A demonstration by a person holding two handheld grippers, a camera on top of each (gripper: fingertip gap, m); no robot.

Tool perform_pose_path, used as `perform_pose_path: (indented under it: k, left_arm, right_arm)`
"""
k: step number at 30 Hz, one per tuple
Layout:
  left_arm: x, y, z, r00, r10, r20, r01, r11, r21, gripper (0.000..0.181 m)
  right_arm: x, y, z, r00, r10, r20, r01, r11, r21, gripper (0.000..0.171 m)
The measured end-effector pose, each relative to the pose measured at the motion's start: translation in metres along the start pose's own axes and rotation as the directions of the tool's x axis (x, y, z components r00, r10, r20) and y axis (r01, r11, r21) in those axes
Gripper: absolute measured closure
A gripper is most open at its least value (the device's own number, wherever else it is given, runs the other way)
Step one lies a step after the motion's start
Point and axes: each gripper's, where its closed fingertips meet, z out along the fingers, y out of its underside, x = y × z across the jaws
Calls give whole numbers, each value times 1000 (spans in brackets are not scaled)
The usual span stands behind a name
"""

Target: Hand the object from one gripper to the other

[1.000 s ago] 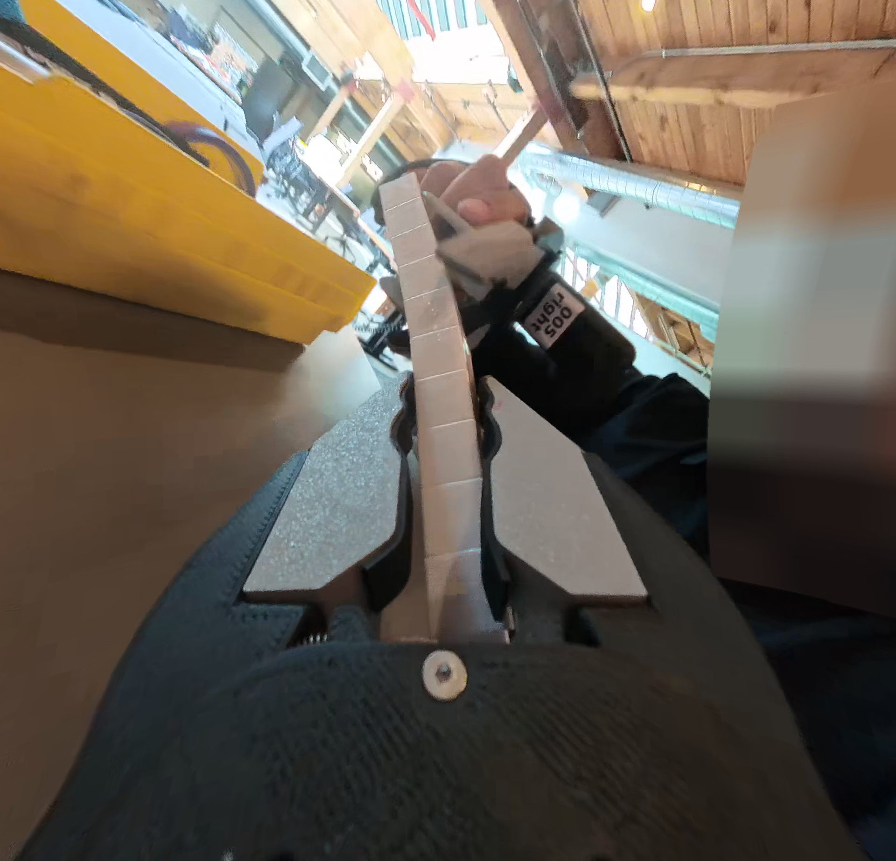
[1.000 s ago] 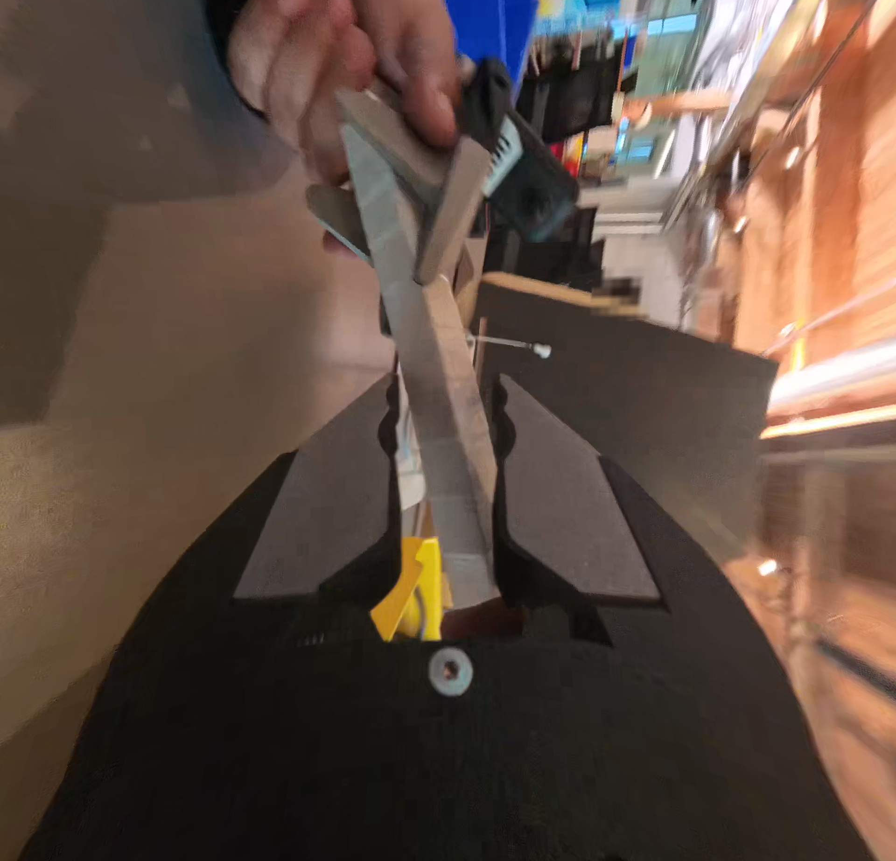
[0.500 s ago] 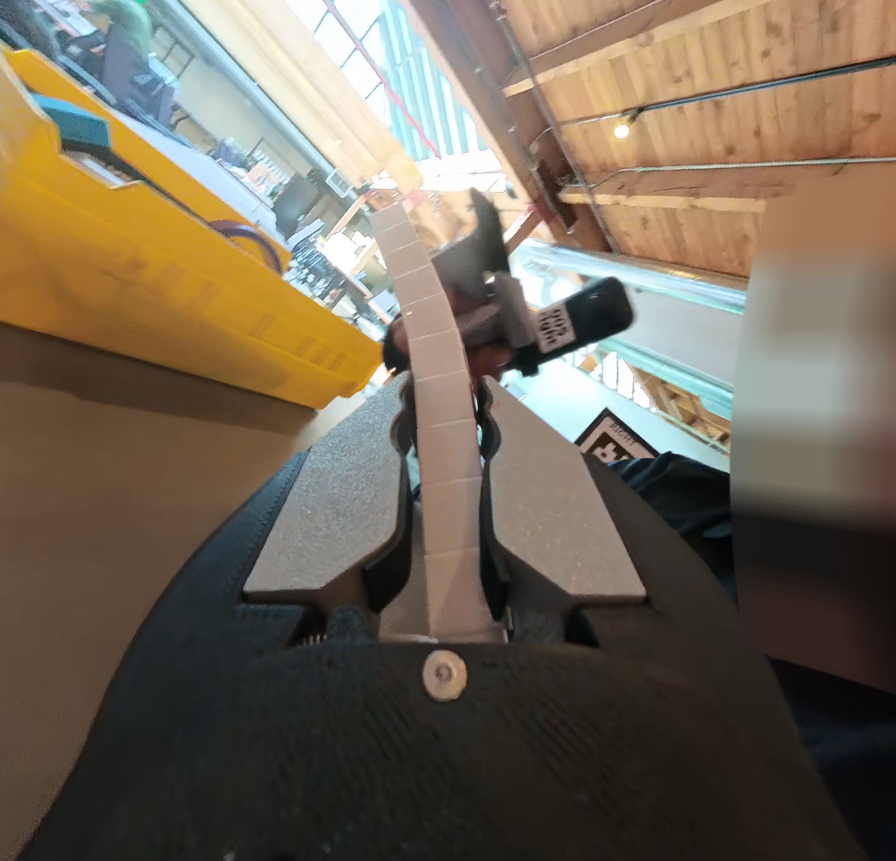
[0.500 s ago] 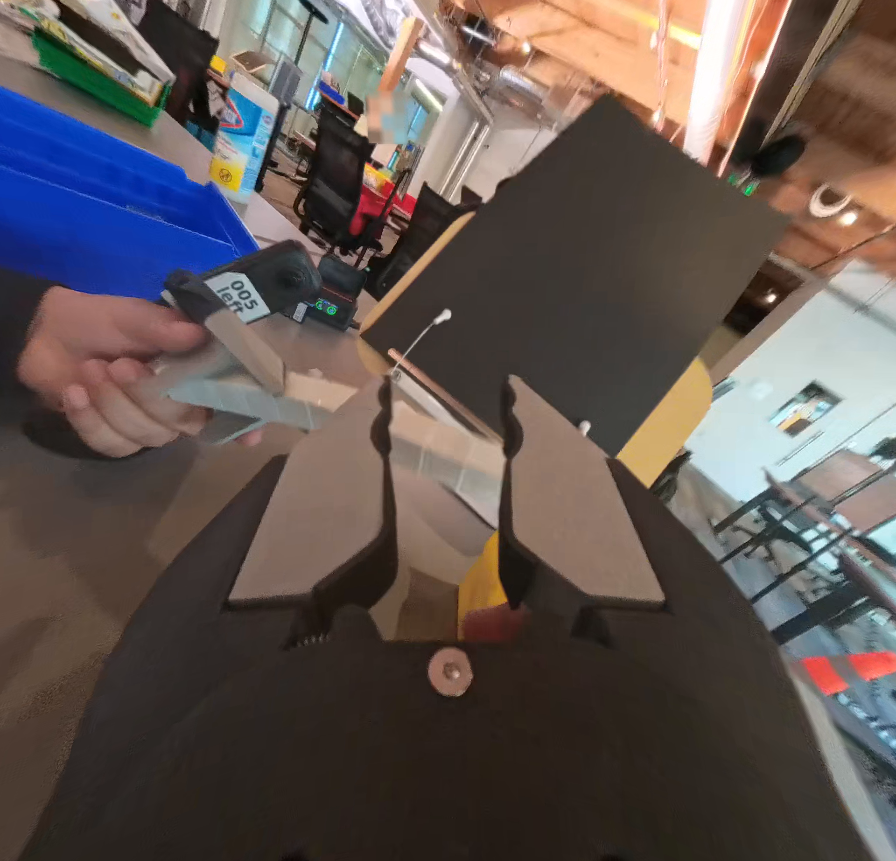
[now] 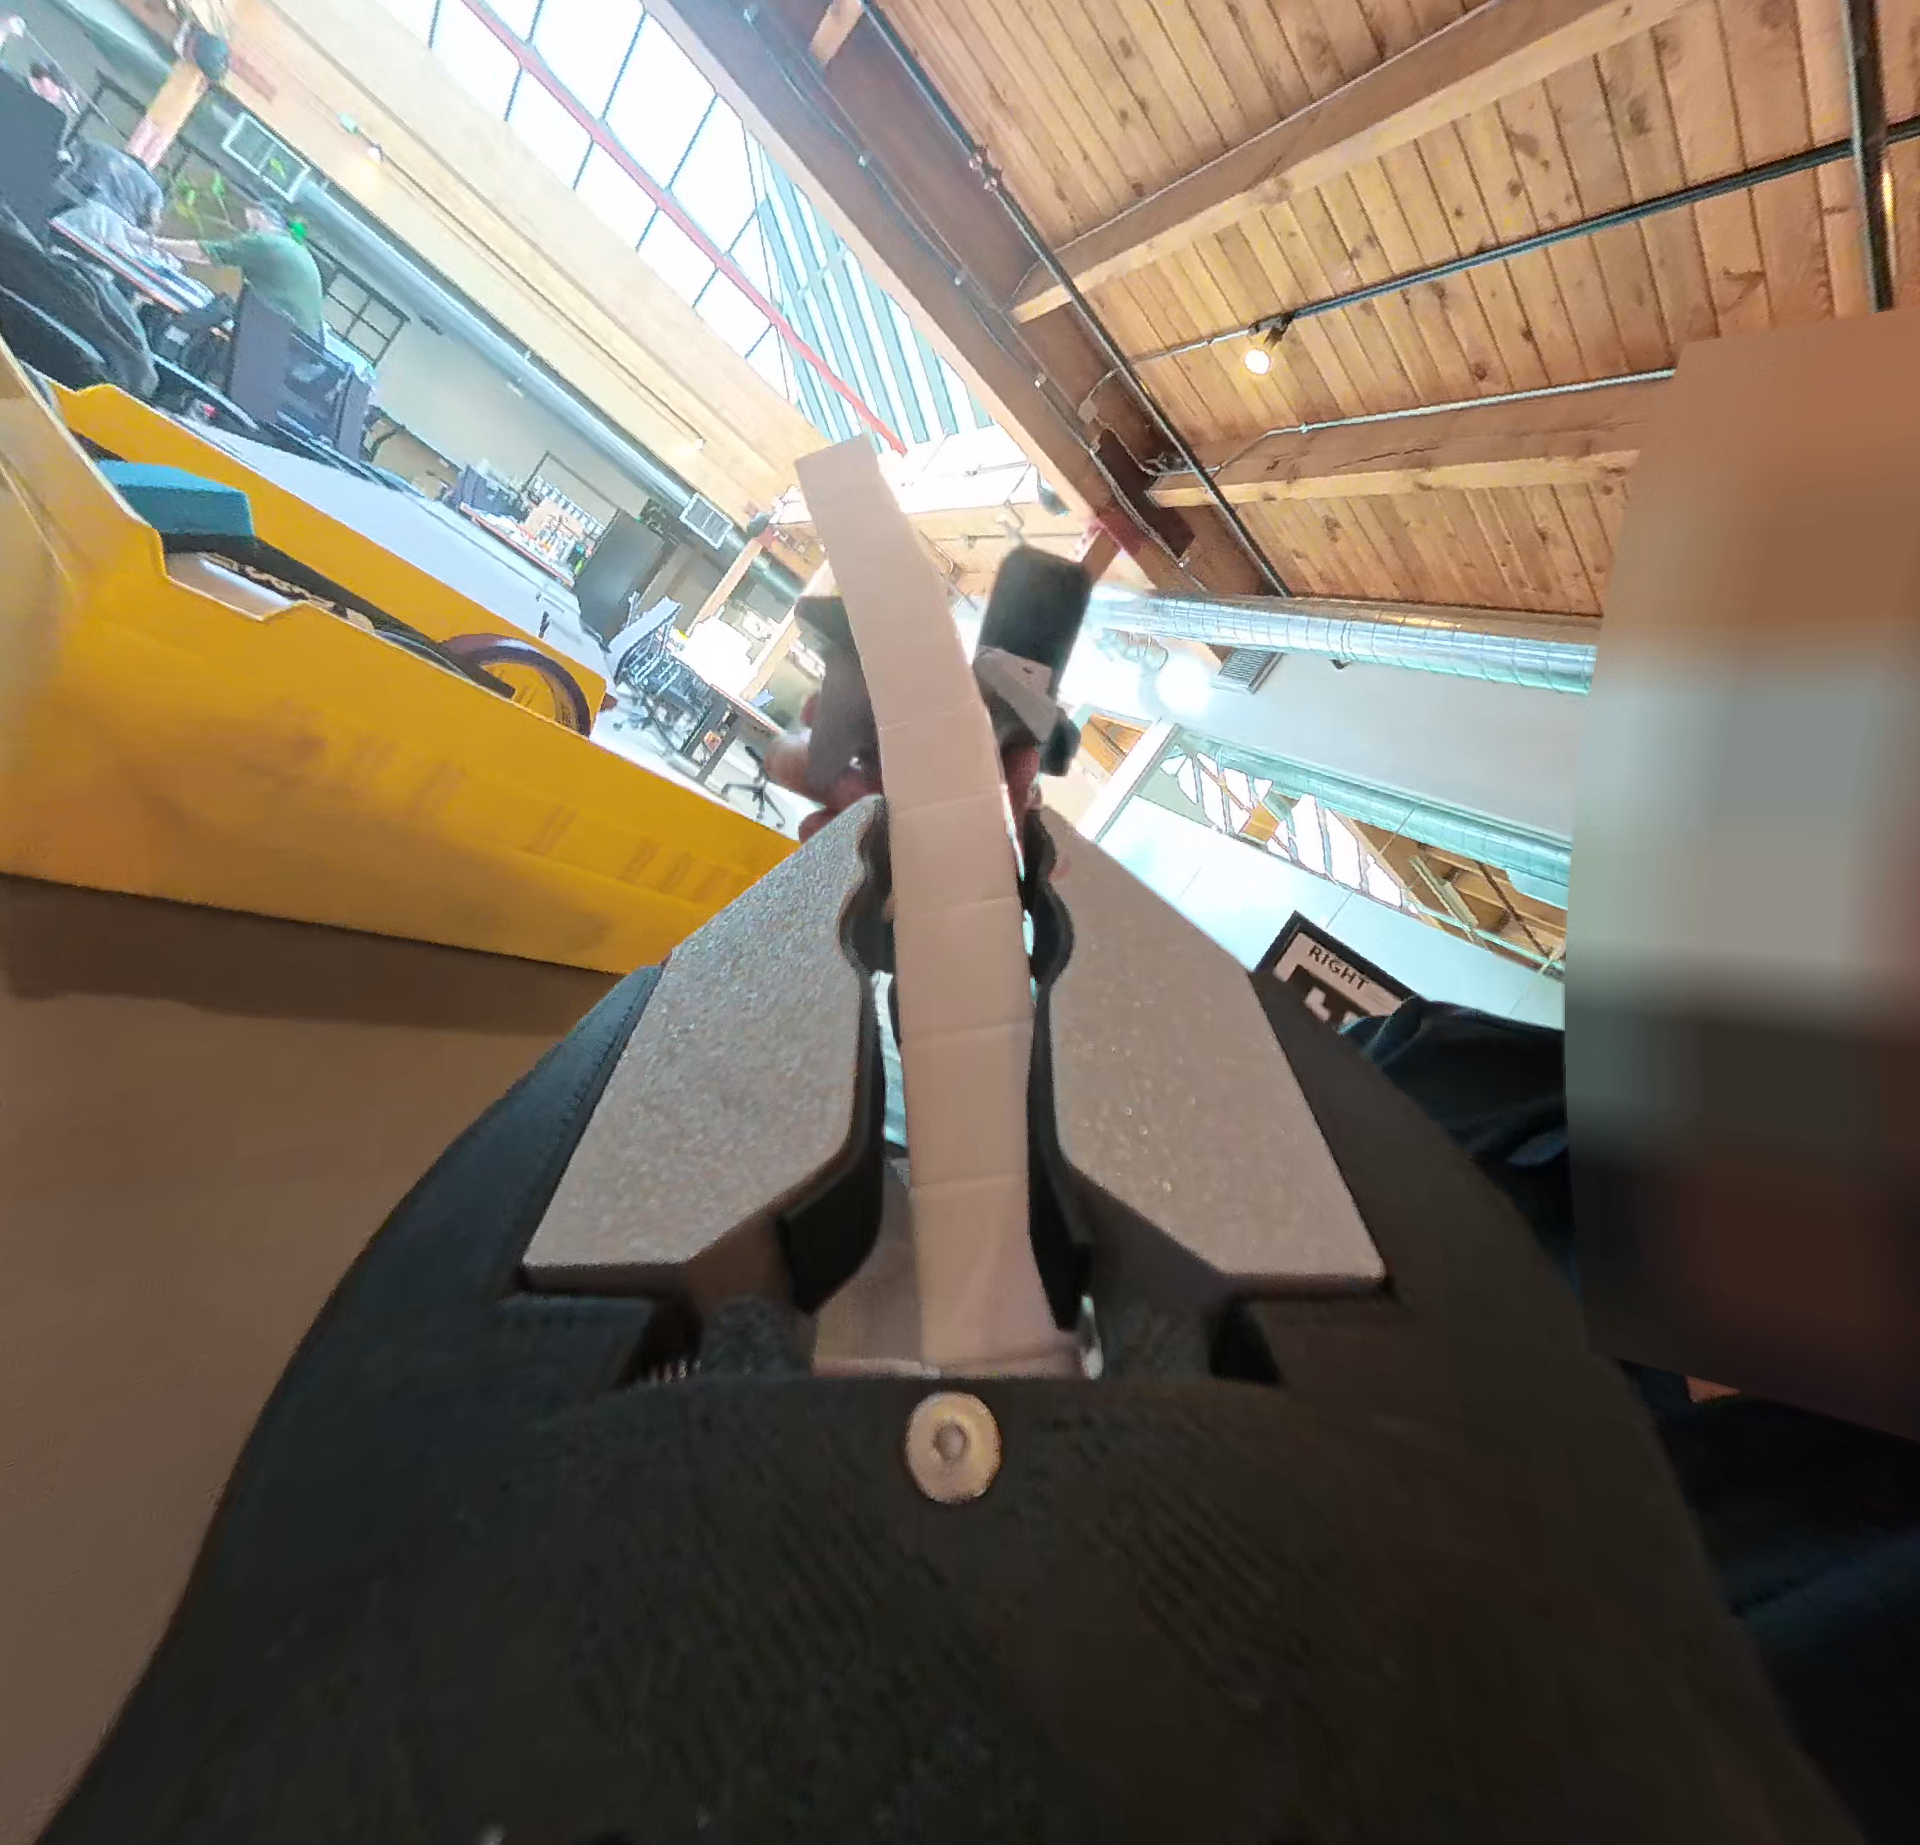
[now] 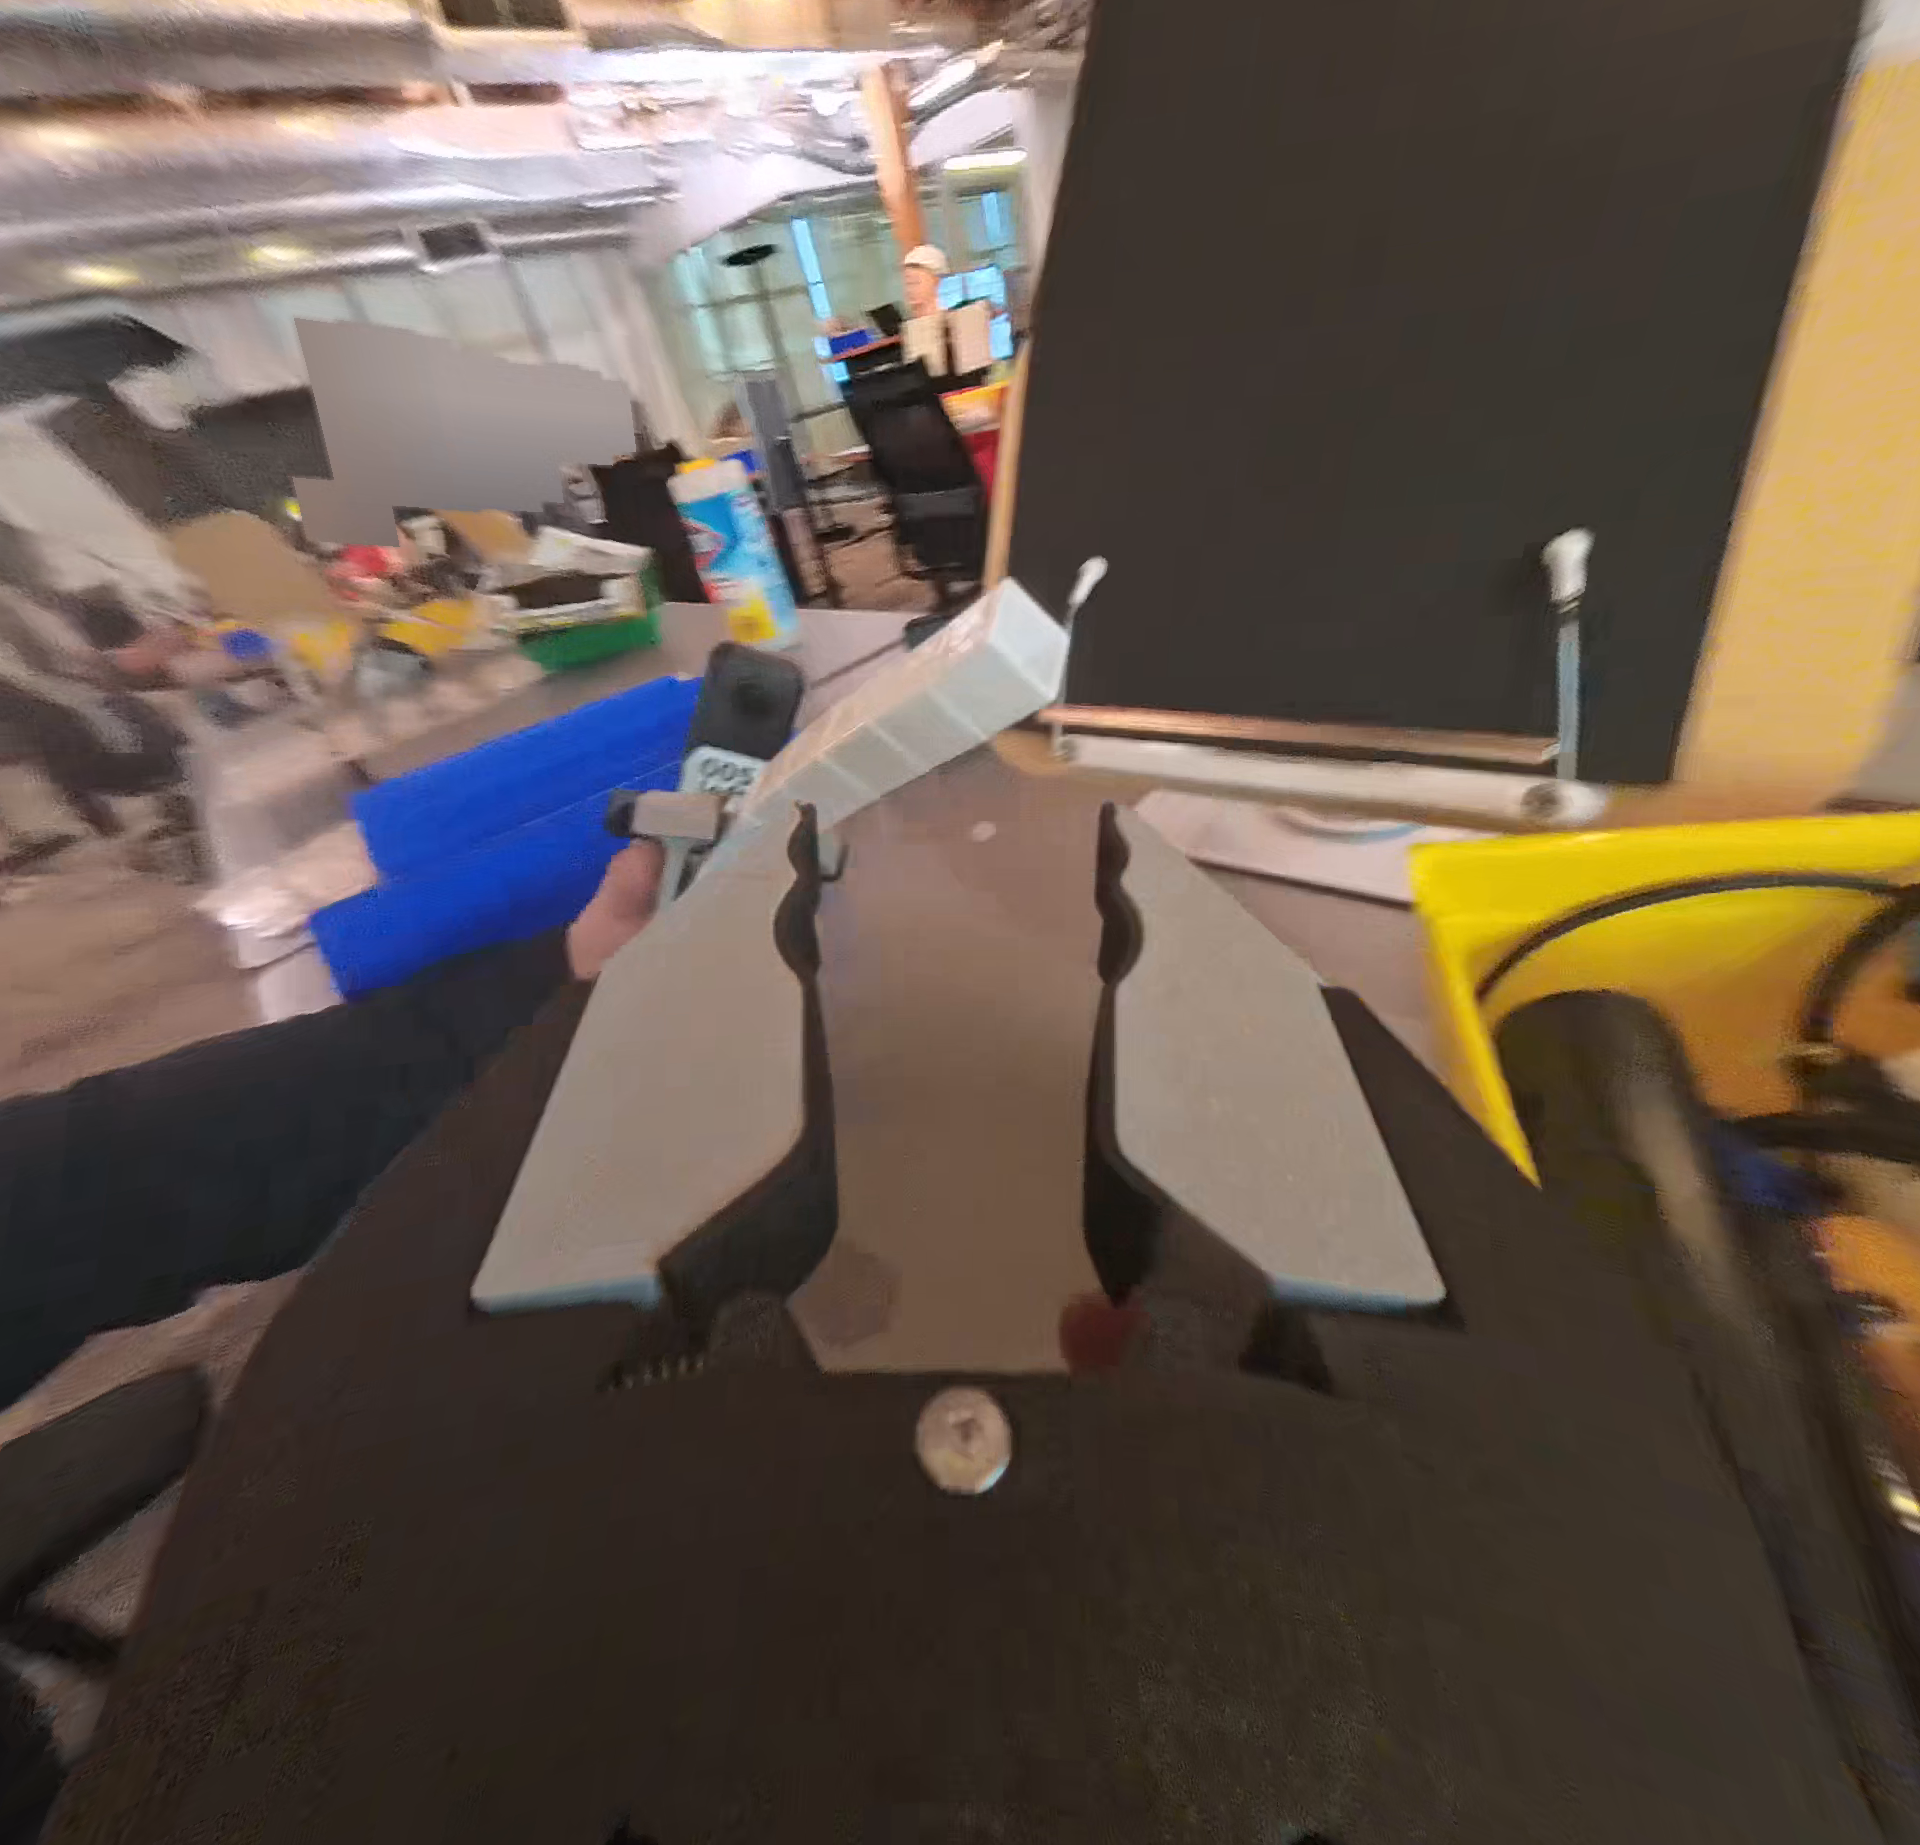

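Observation:
A long white segmented bar (image 5: 940, 860) stands between my left gripper's (image 5: 954, 850) jaws, which are shut on its lower part; its free end points up towards the ceiling. The right gripper shows behind the bar in the left wrist view (image 5: 1023, 673), held by a hand. In the right wrist view my right gripper (image 6: 951, 839) is open and empty over the grey table (image 6: 966, 1068). The bar (image 6: 914, 715) shows there up and to the left, held by the left gripper (image 6: 696, 808), apart from my right fingers.
A yellow bin (image 5: 312, 756) with cables sits on the table to the left; it also shows at the right of the right wrist view (image 6: 1621, 933). A blue bin (image 6: 499, 808), a black upright board (image 6: 1403, 341) with pegs and a wipes canister (image 6: 738, 559) stand beyond. Across from one pair of fingers to the other is roughly 10 cm.
My right gripper has let go of the bar, opened wide and pulled back from it. My left gripper stays shut on the bar and has tilted up a little.

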Motion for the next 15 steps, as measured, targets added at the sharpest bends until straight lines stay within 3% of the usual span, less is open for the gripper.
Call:
perform_pose_path:
  k: [3,5,7,9,13,15]
  left_arm:
    - [-1,10,3,1000,17,13,-16,998,-54,159]
    - [-3,16,6,999,20,25,-18,996,-86,158]
    - [-8,19,7,998,27,54,-22,995,-102,159]
    - [-13,22,5,996,37,83,-27,991,-128,159]
    - [-10,20,8,996,60,69,-52,992,-112,159]
    - [-4,13,8,995,79,55,-75,994,-80,159]
  right_arm:
    - [11,-4,7,994,-99,-56,100,995,15,125]
    - [3,-14,11,989,-145,-16,145,989,32,140]
    - [-5,-13,20,991,-134,28,134,991,0,133]
    - [-3,-13,24,982,-189,8,190,982,-14,140]
    - [9,-23,23,962,-263,-70,263,965,-15,132]
    - [23,-33,13,976,-166,-141,176,982,63,126]
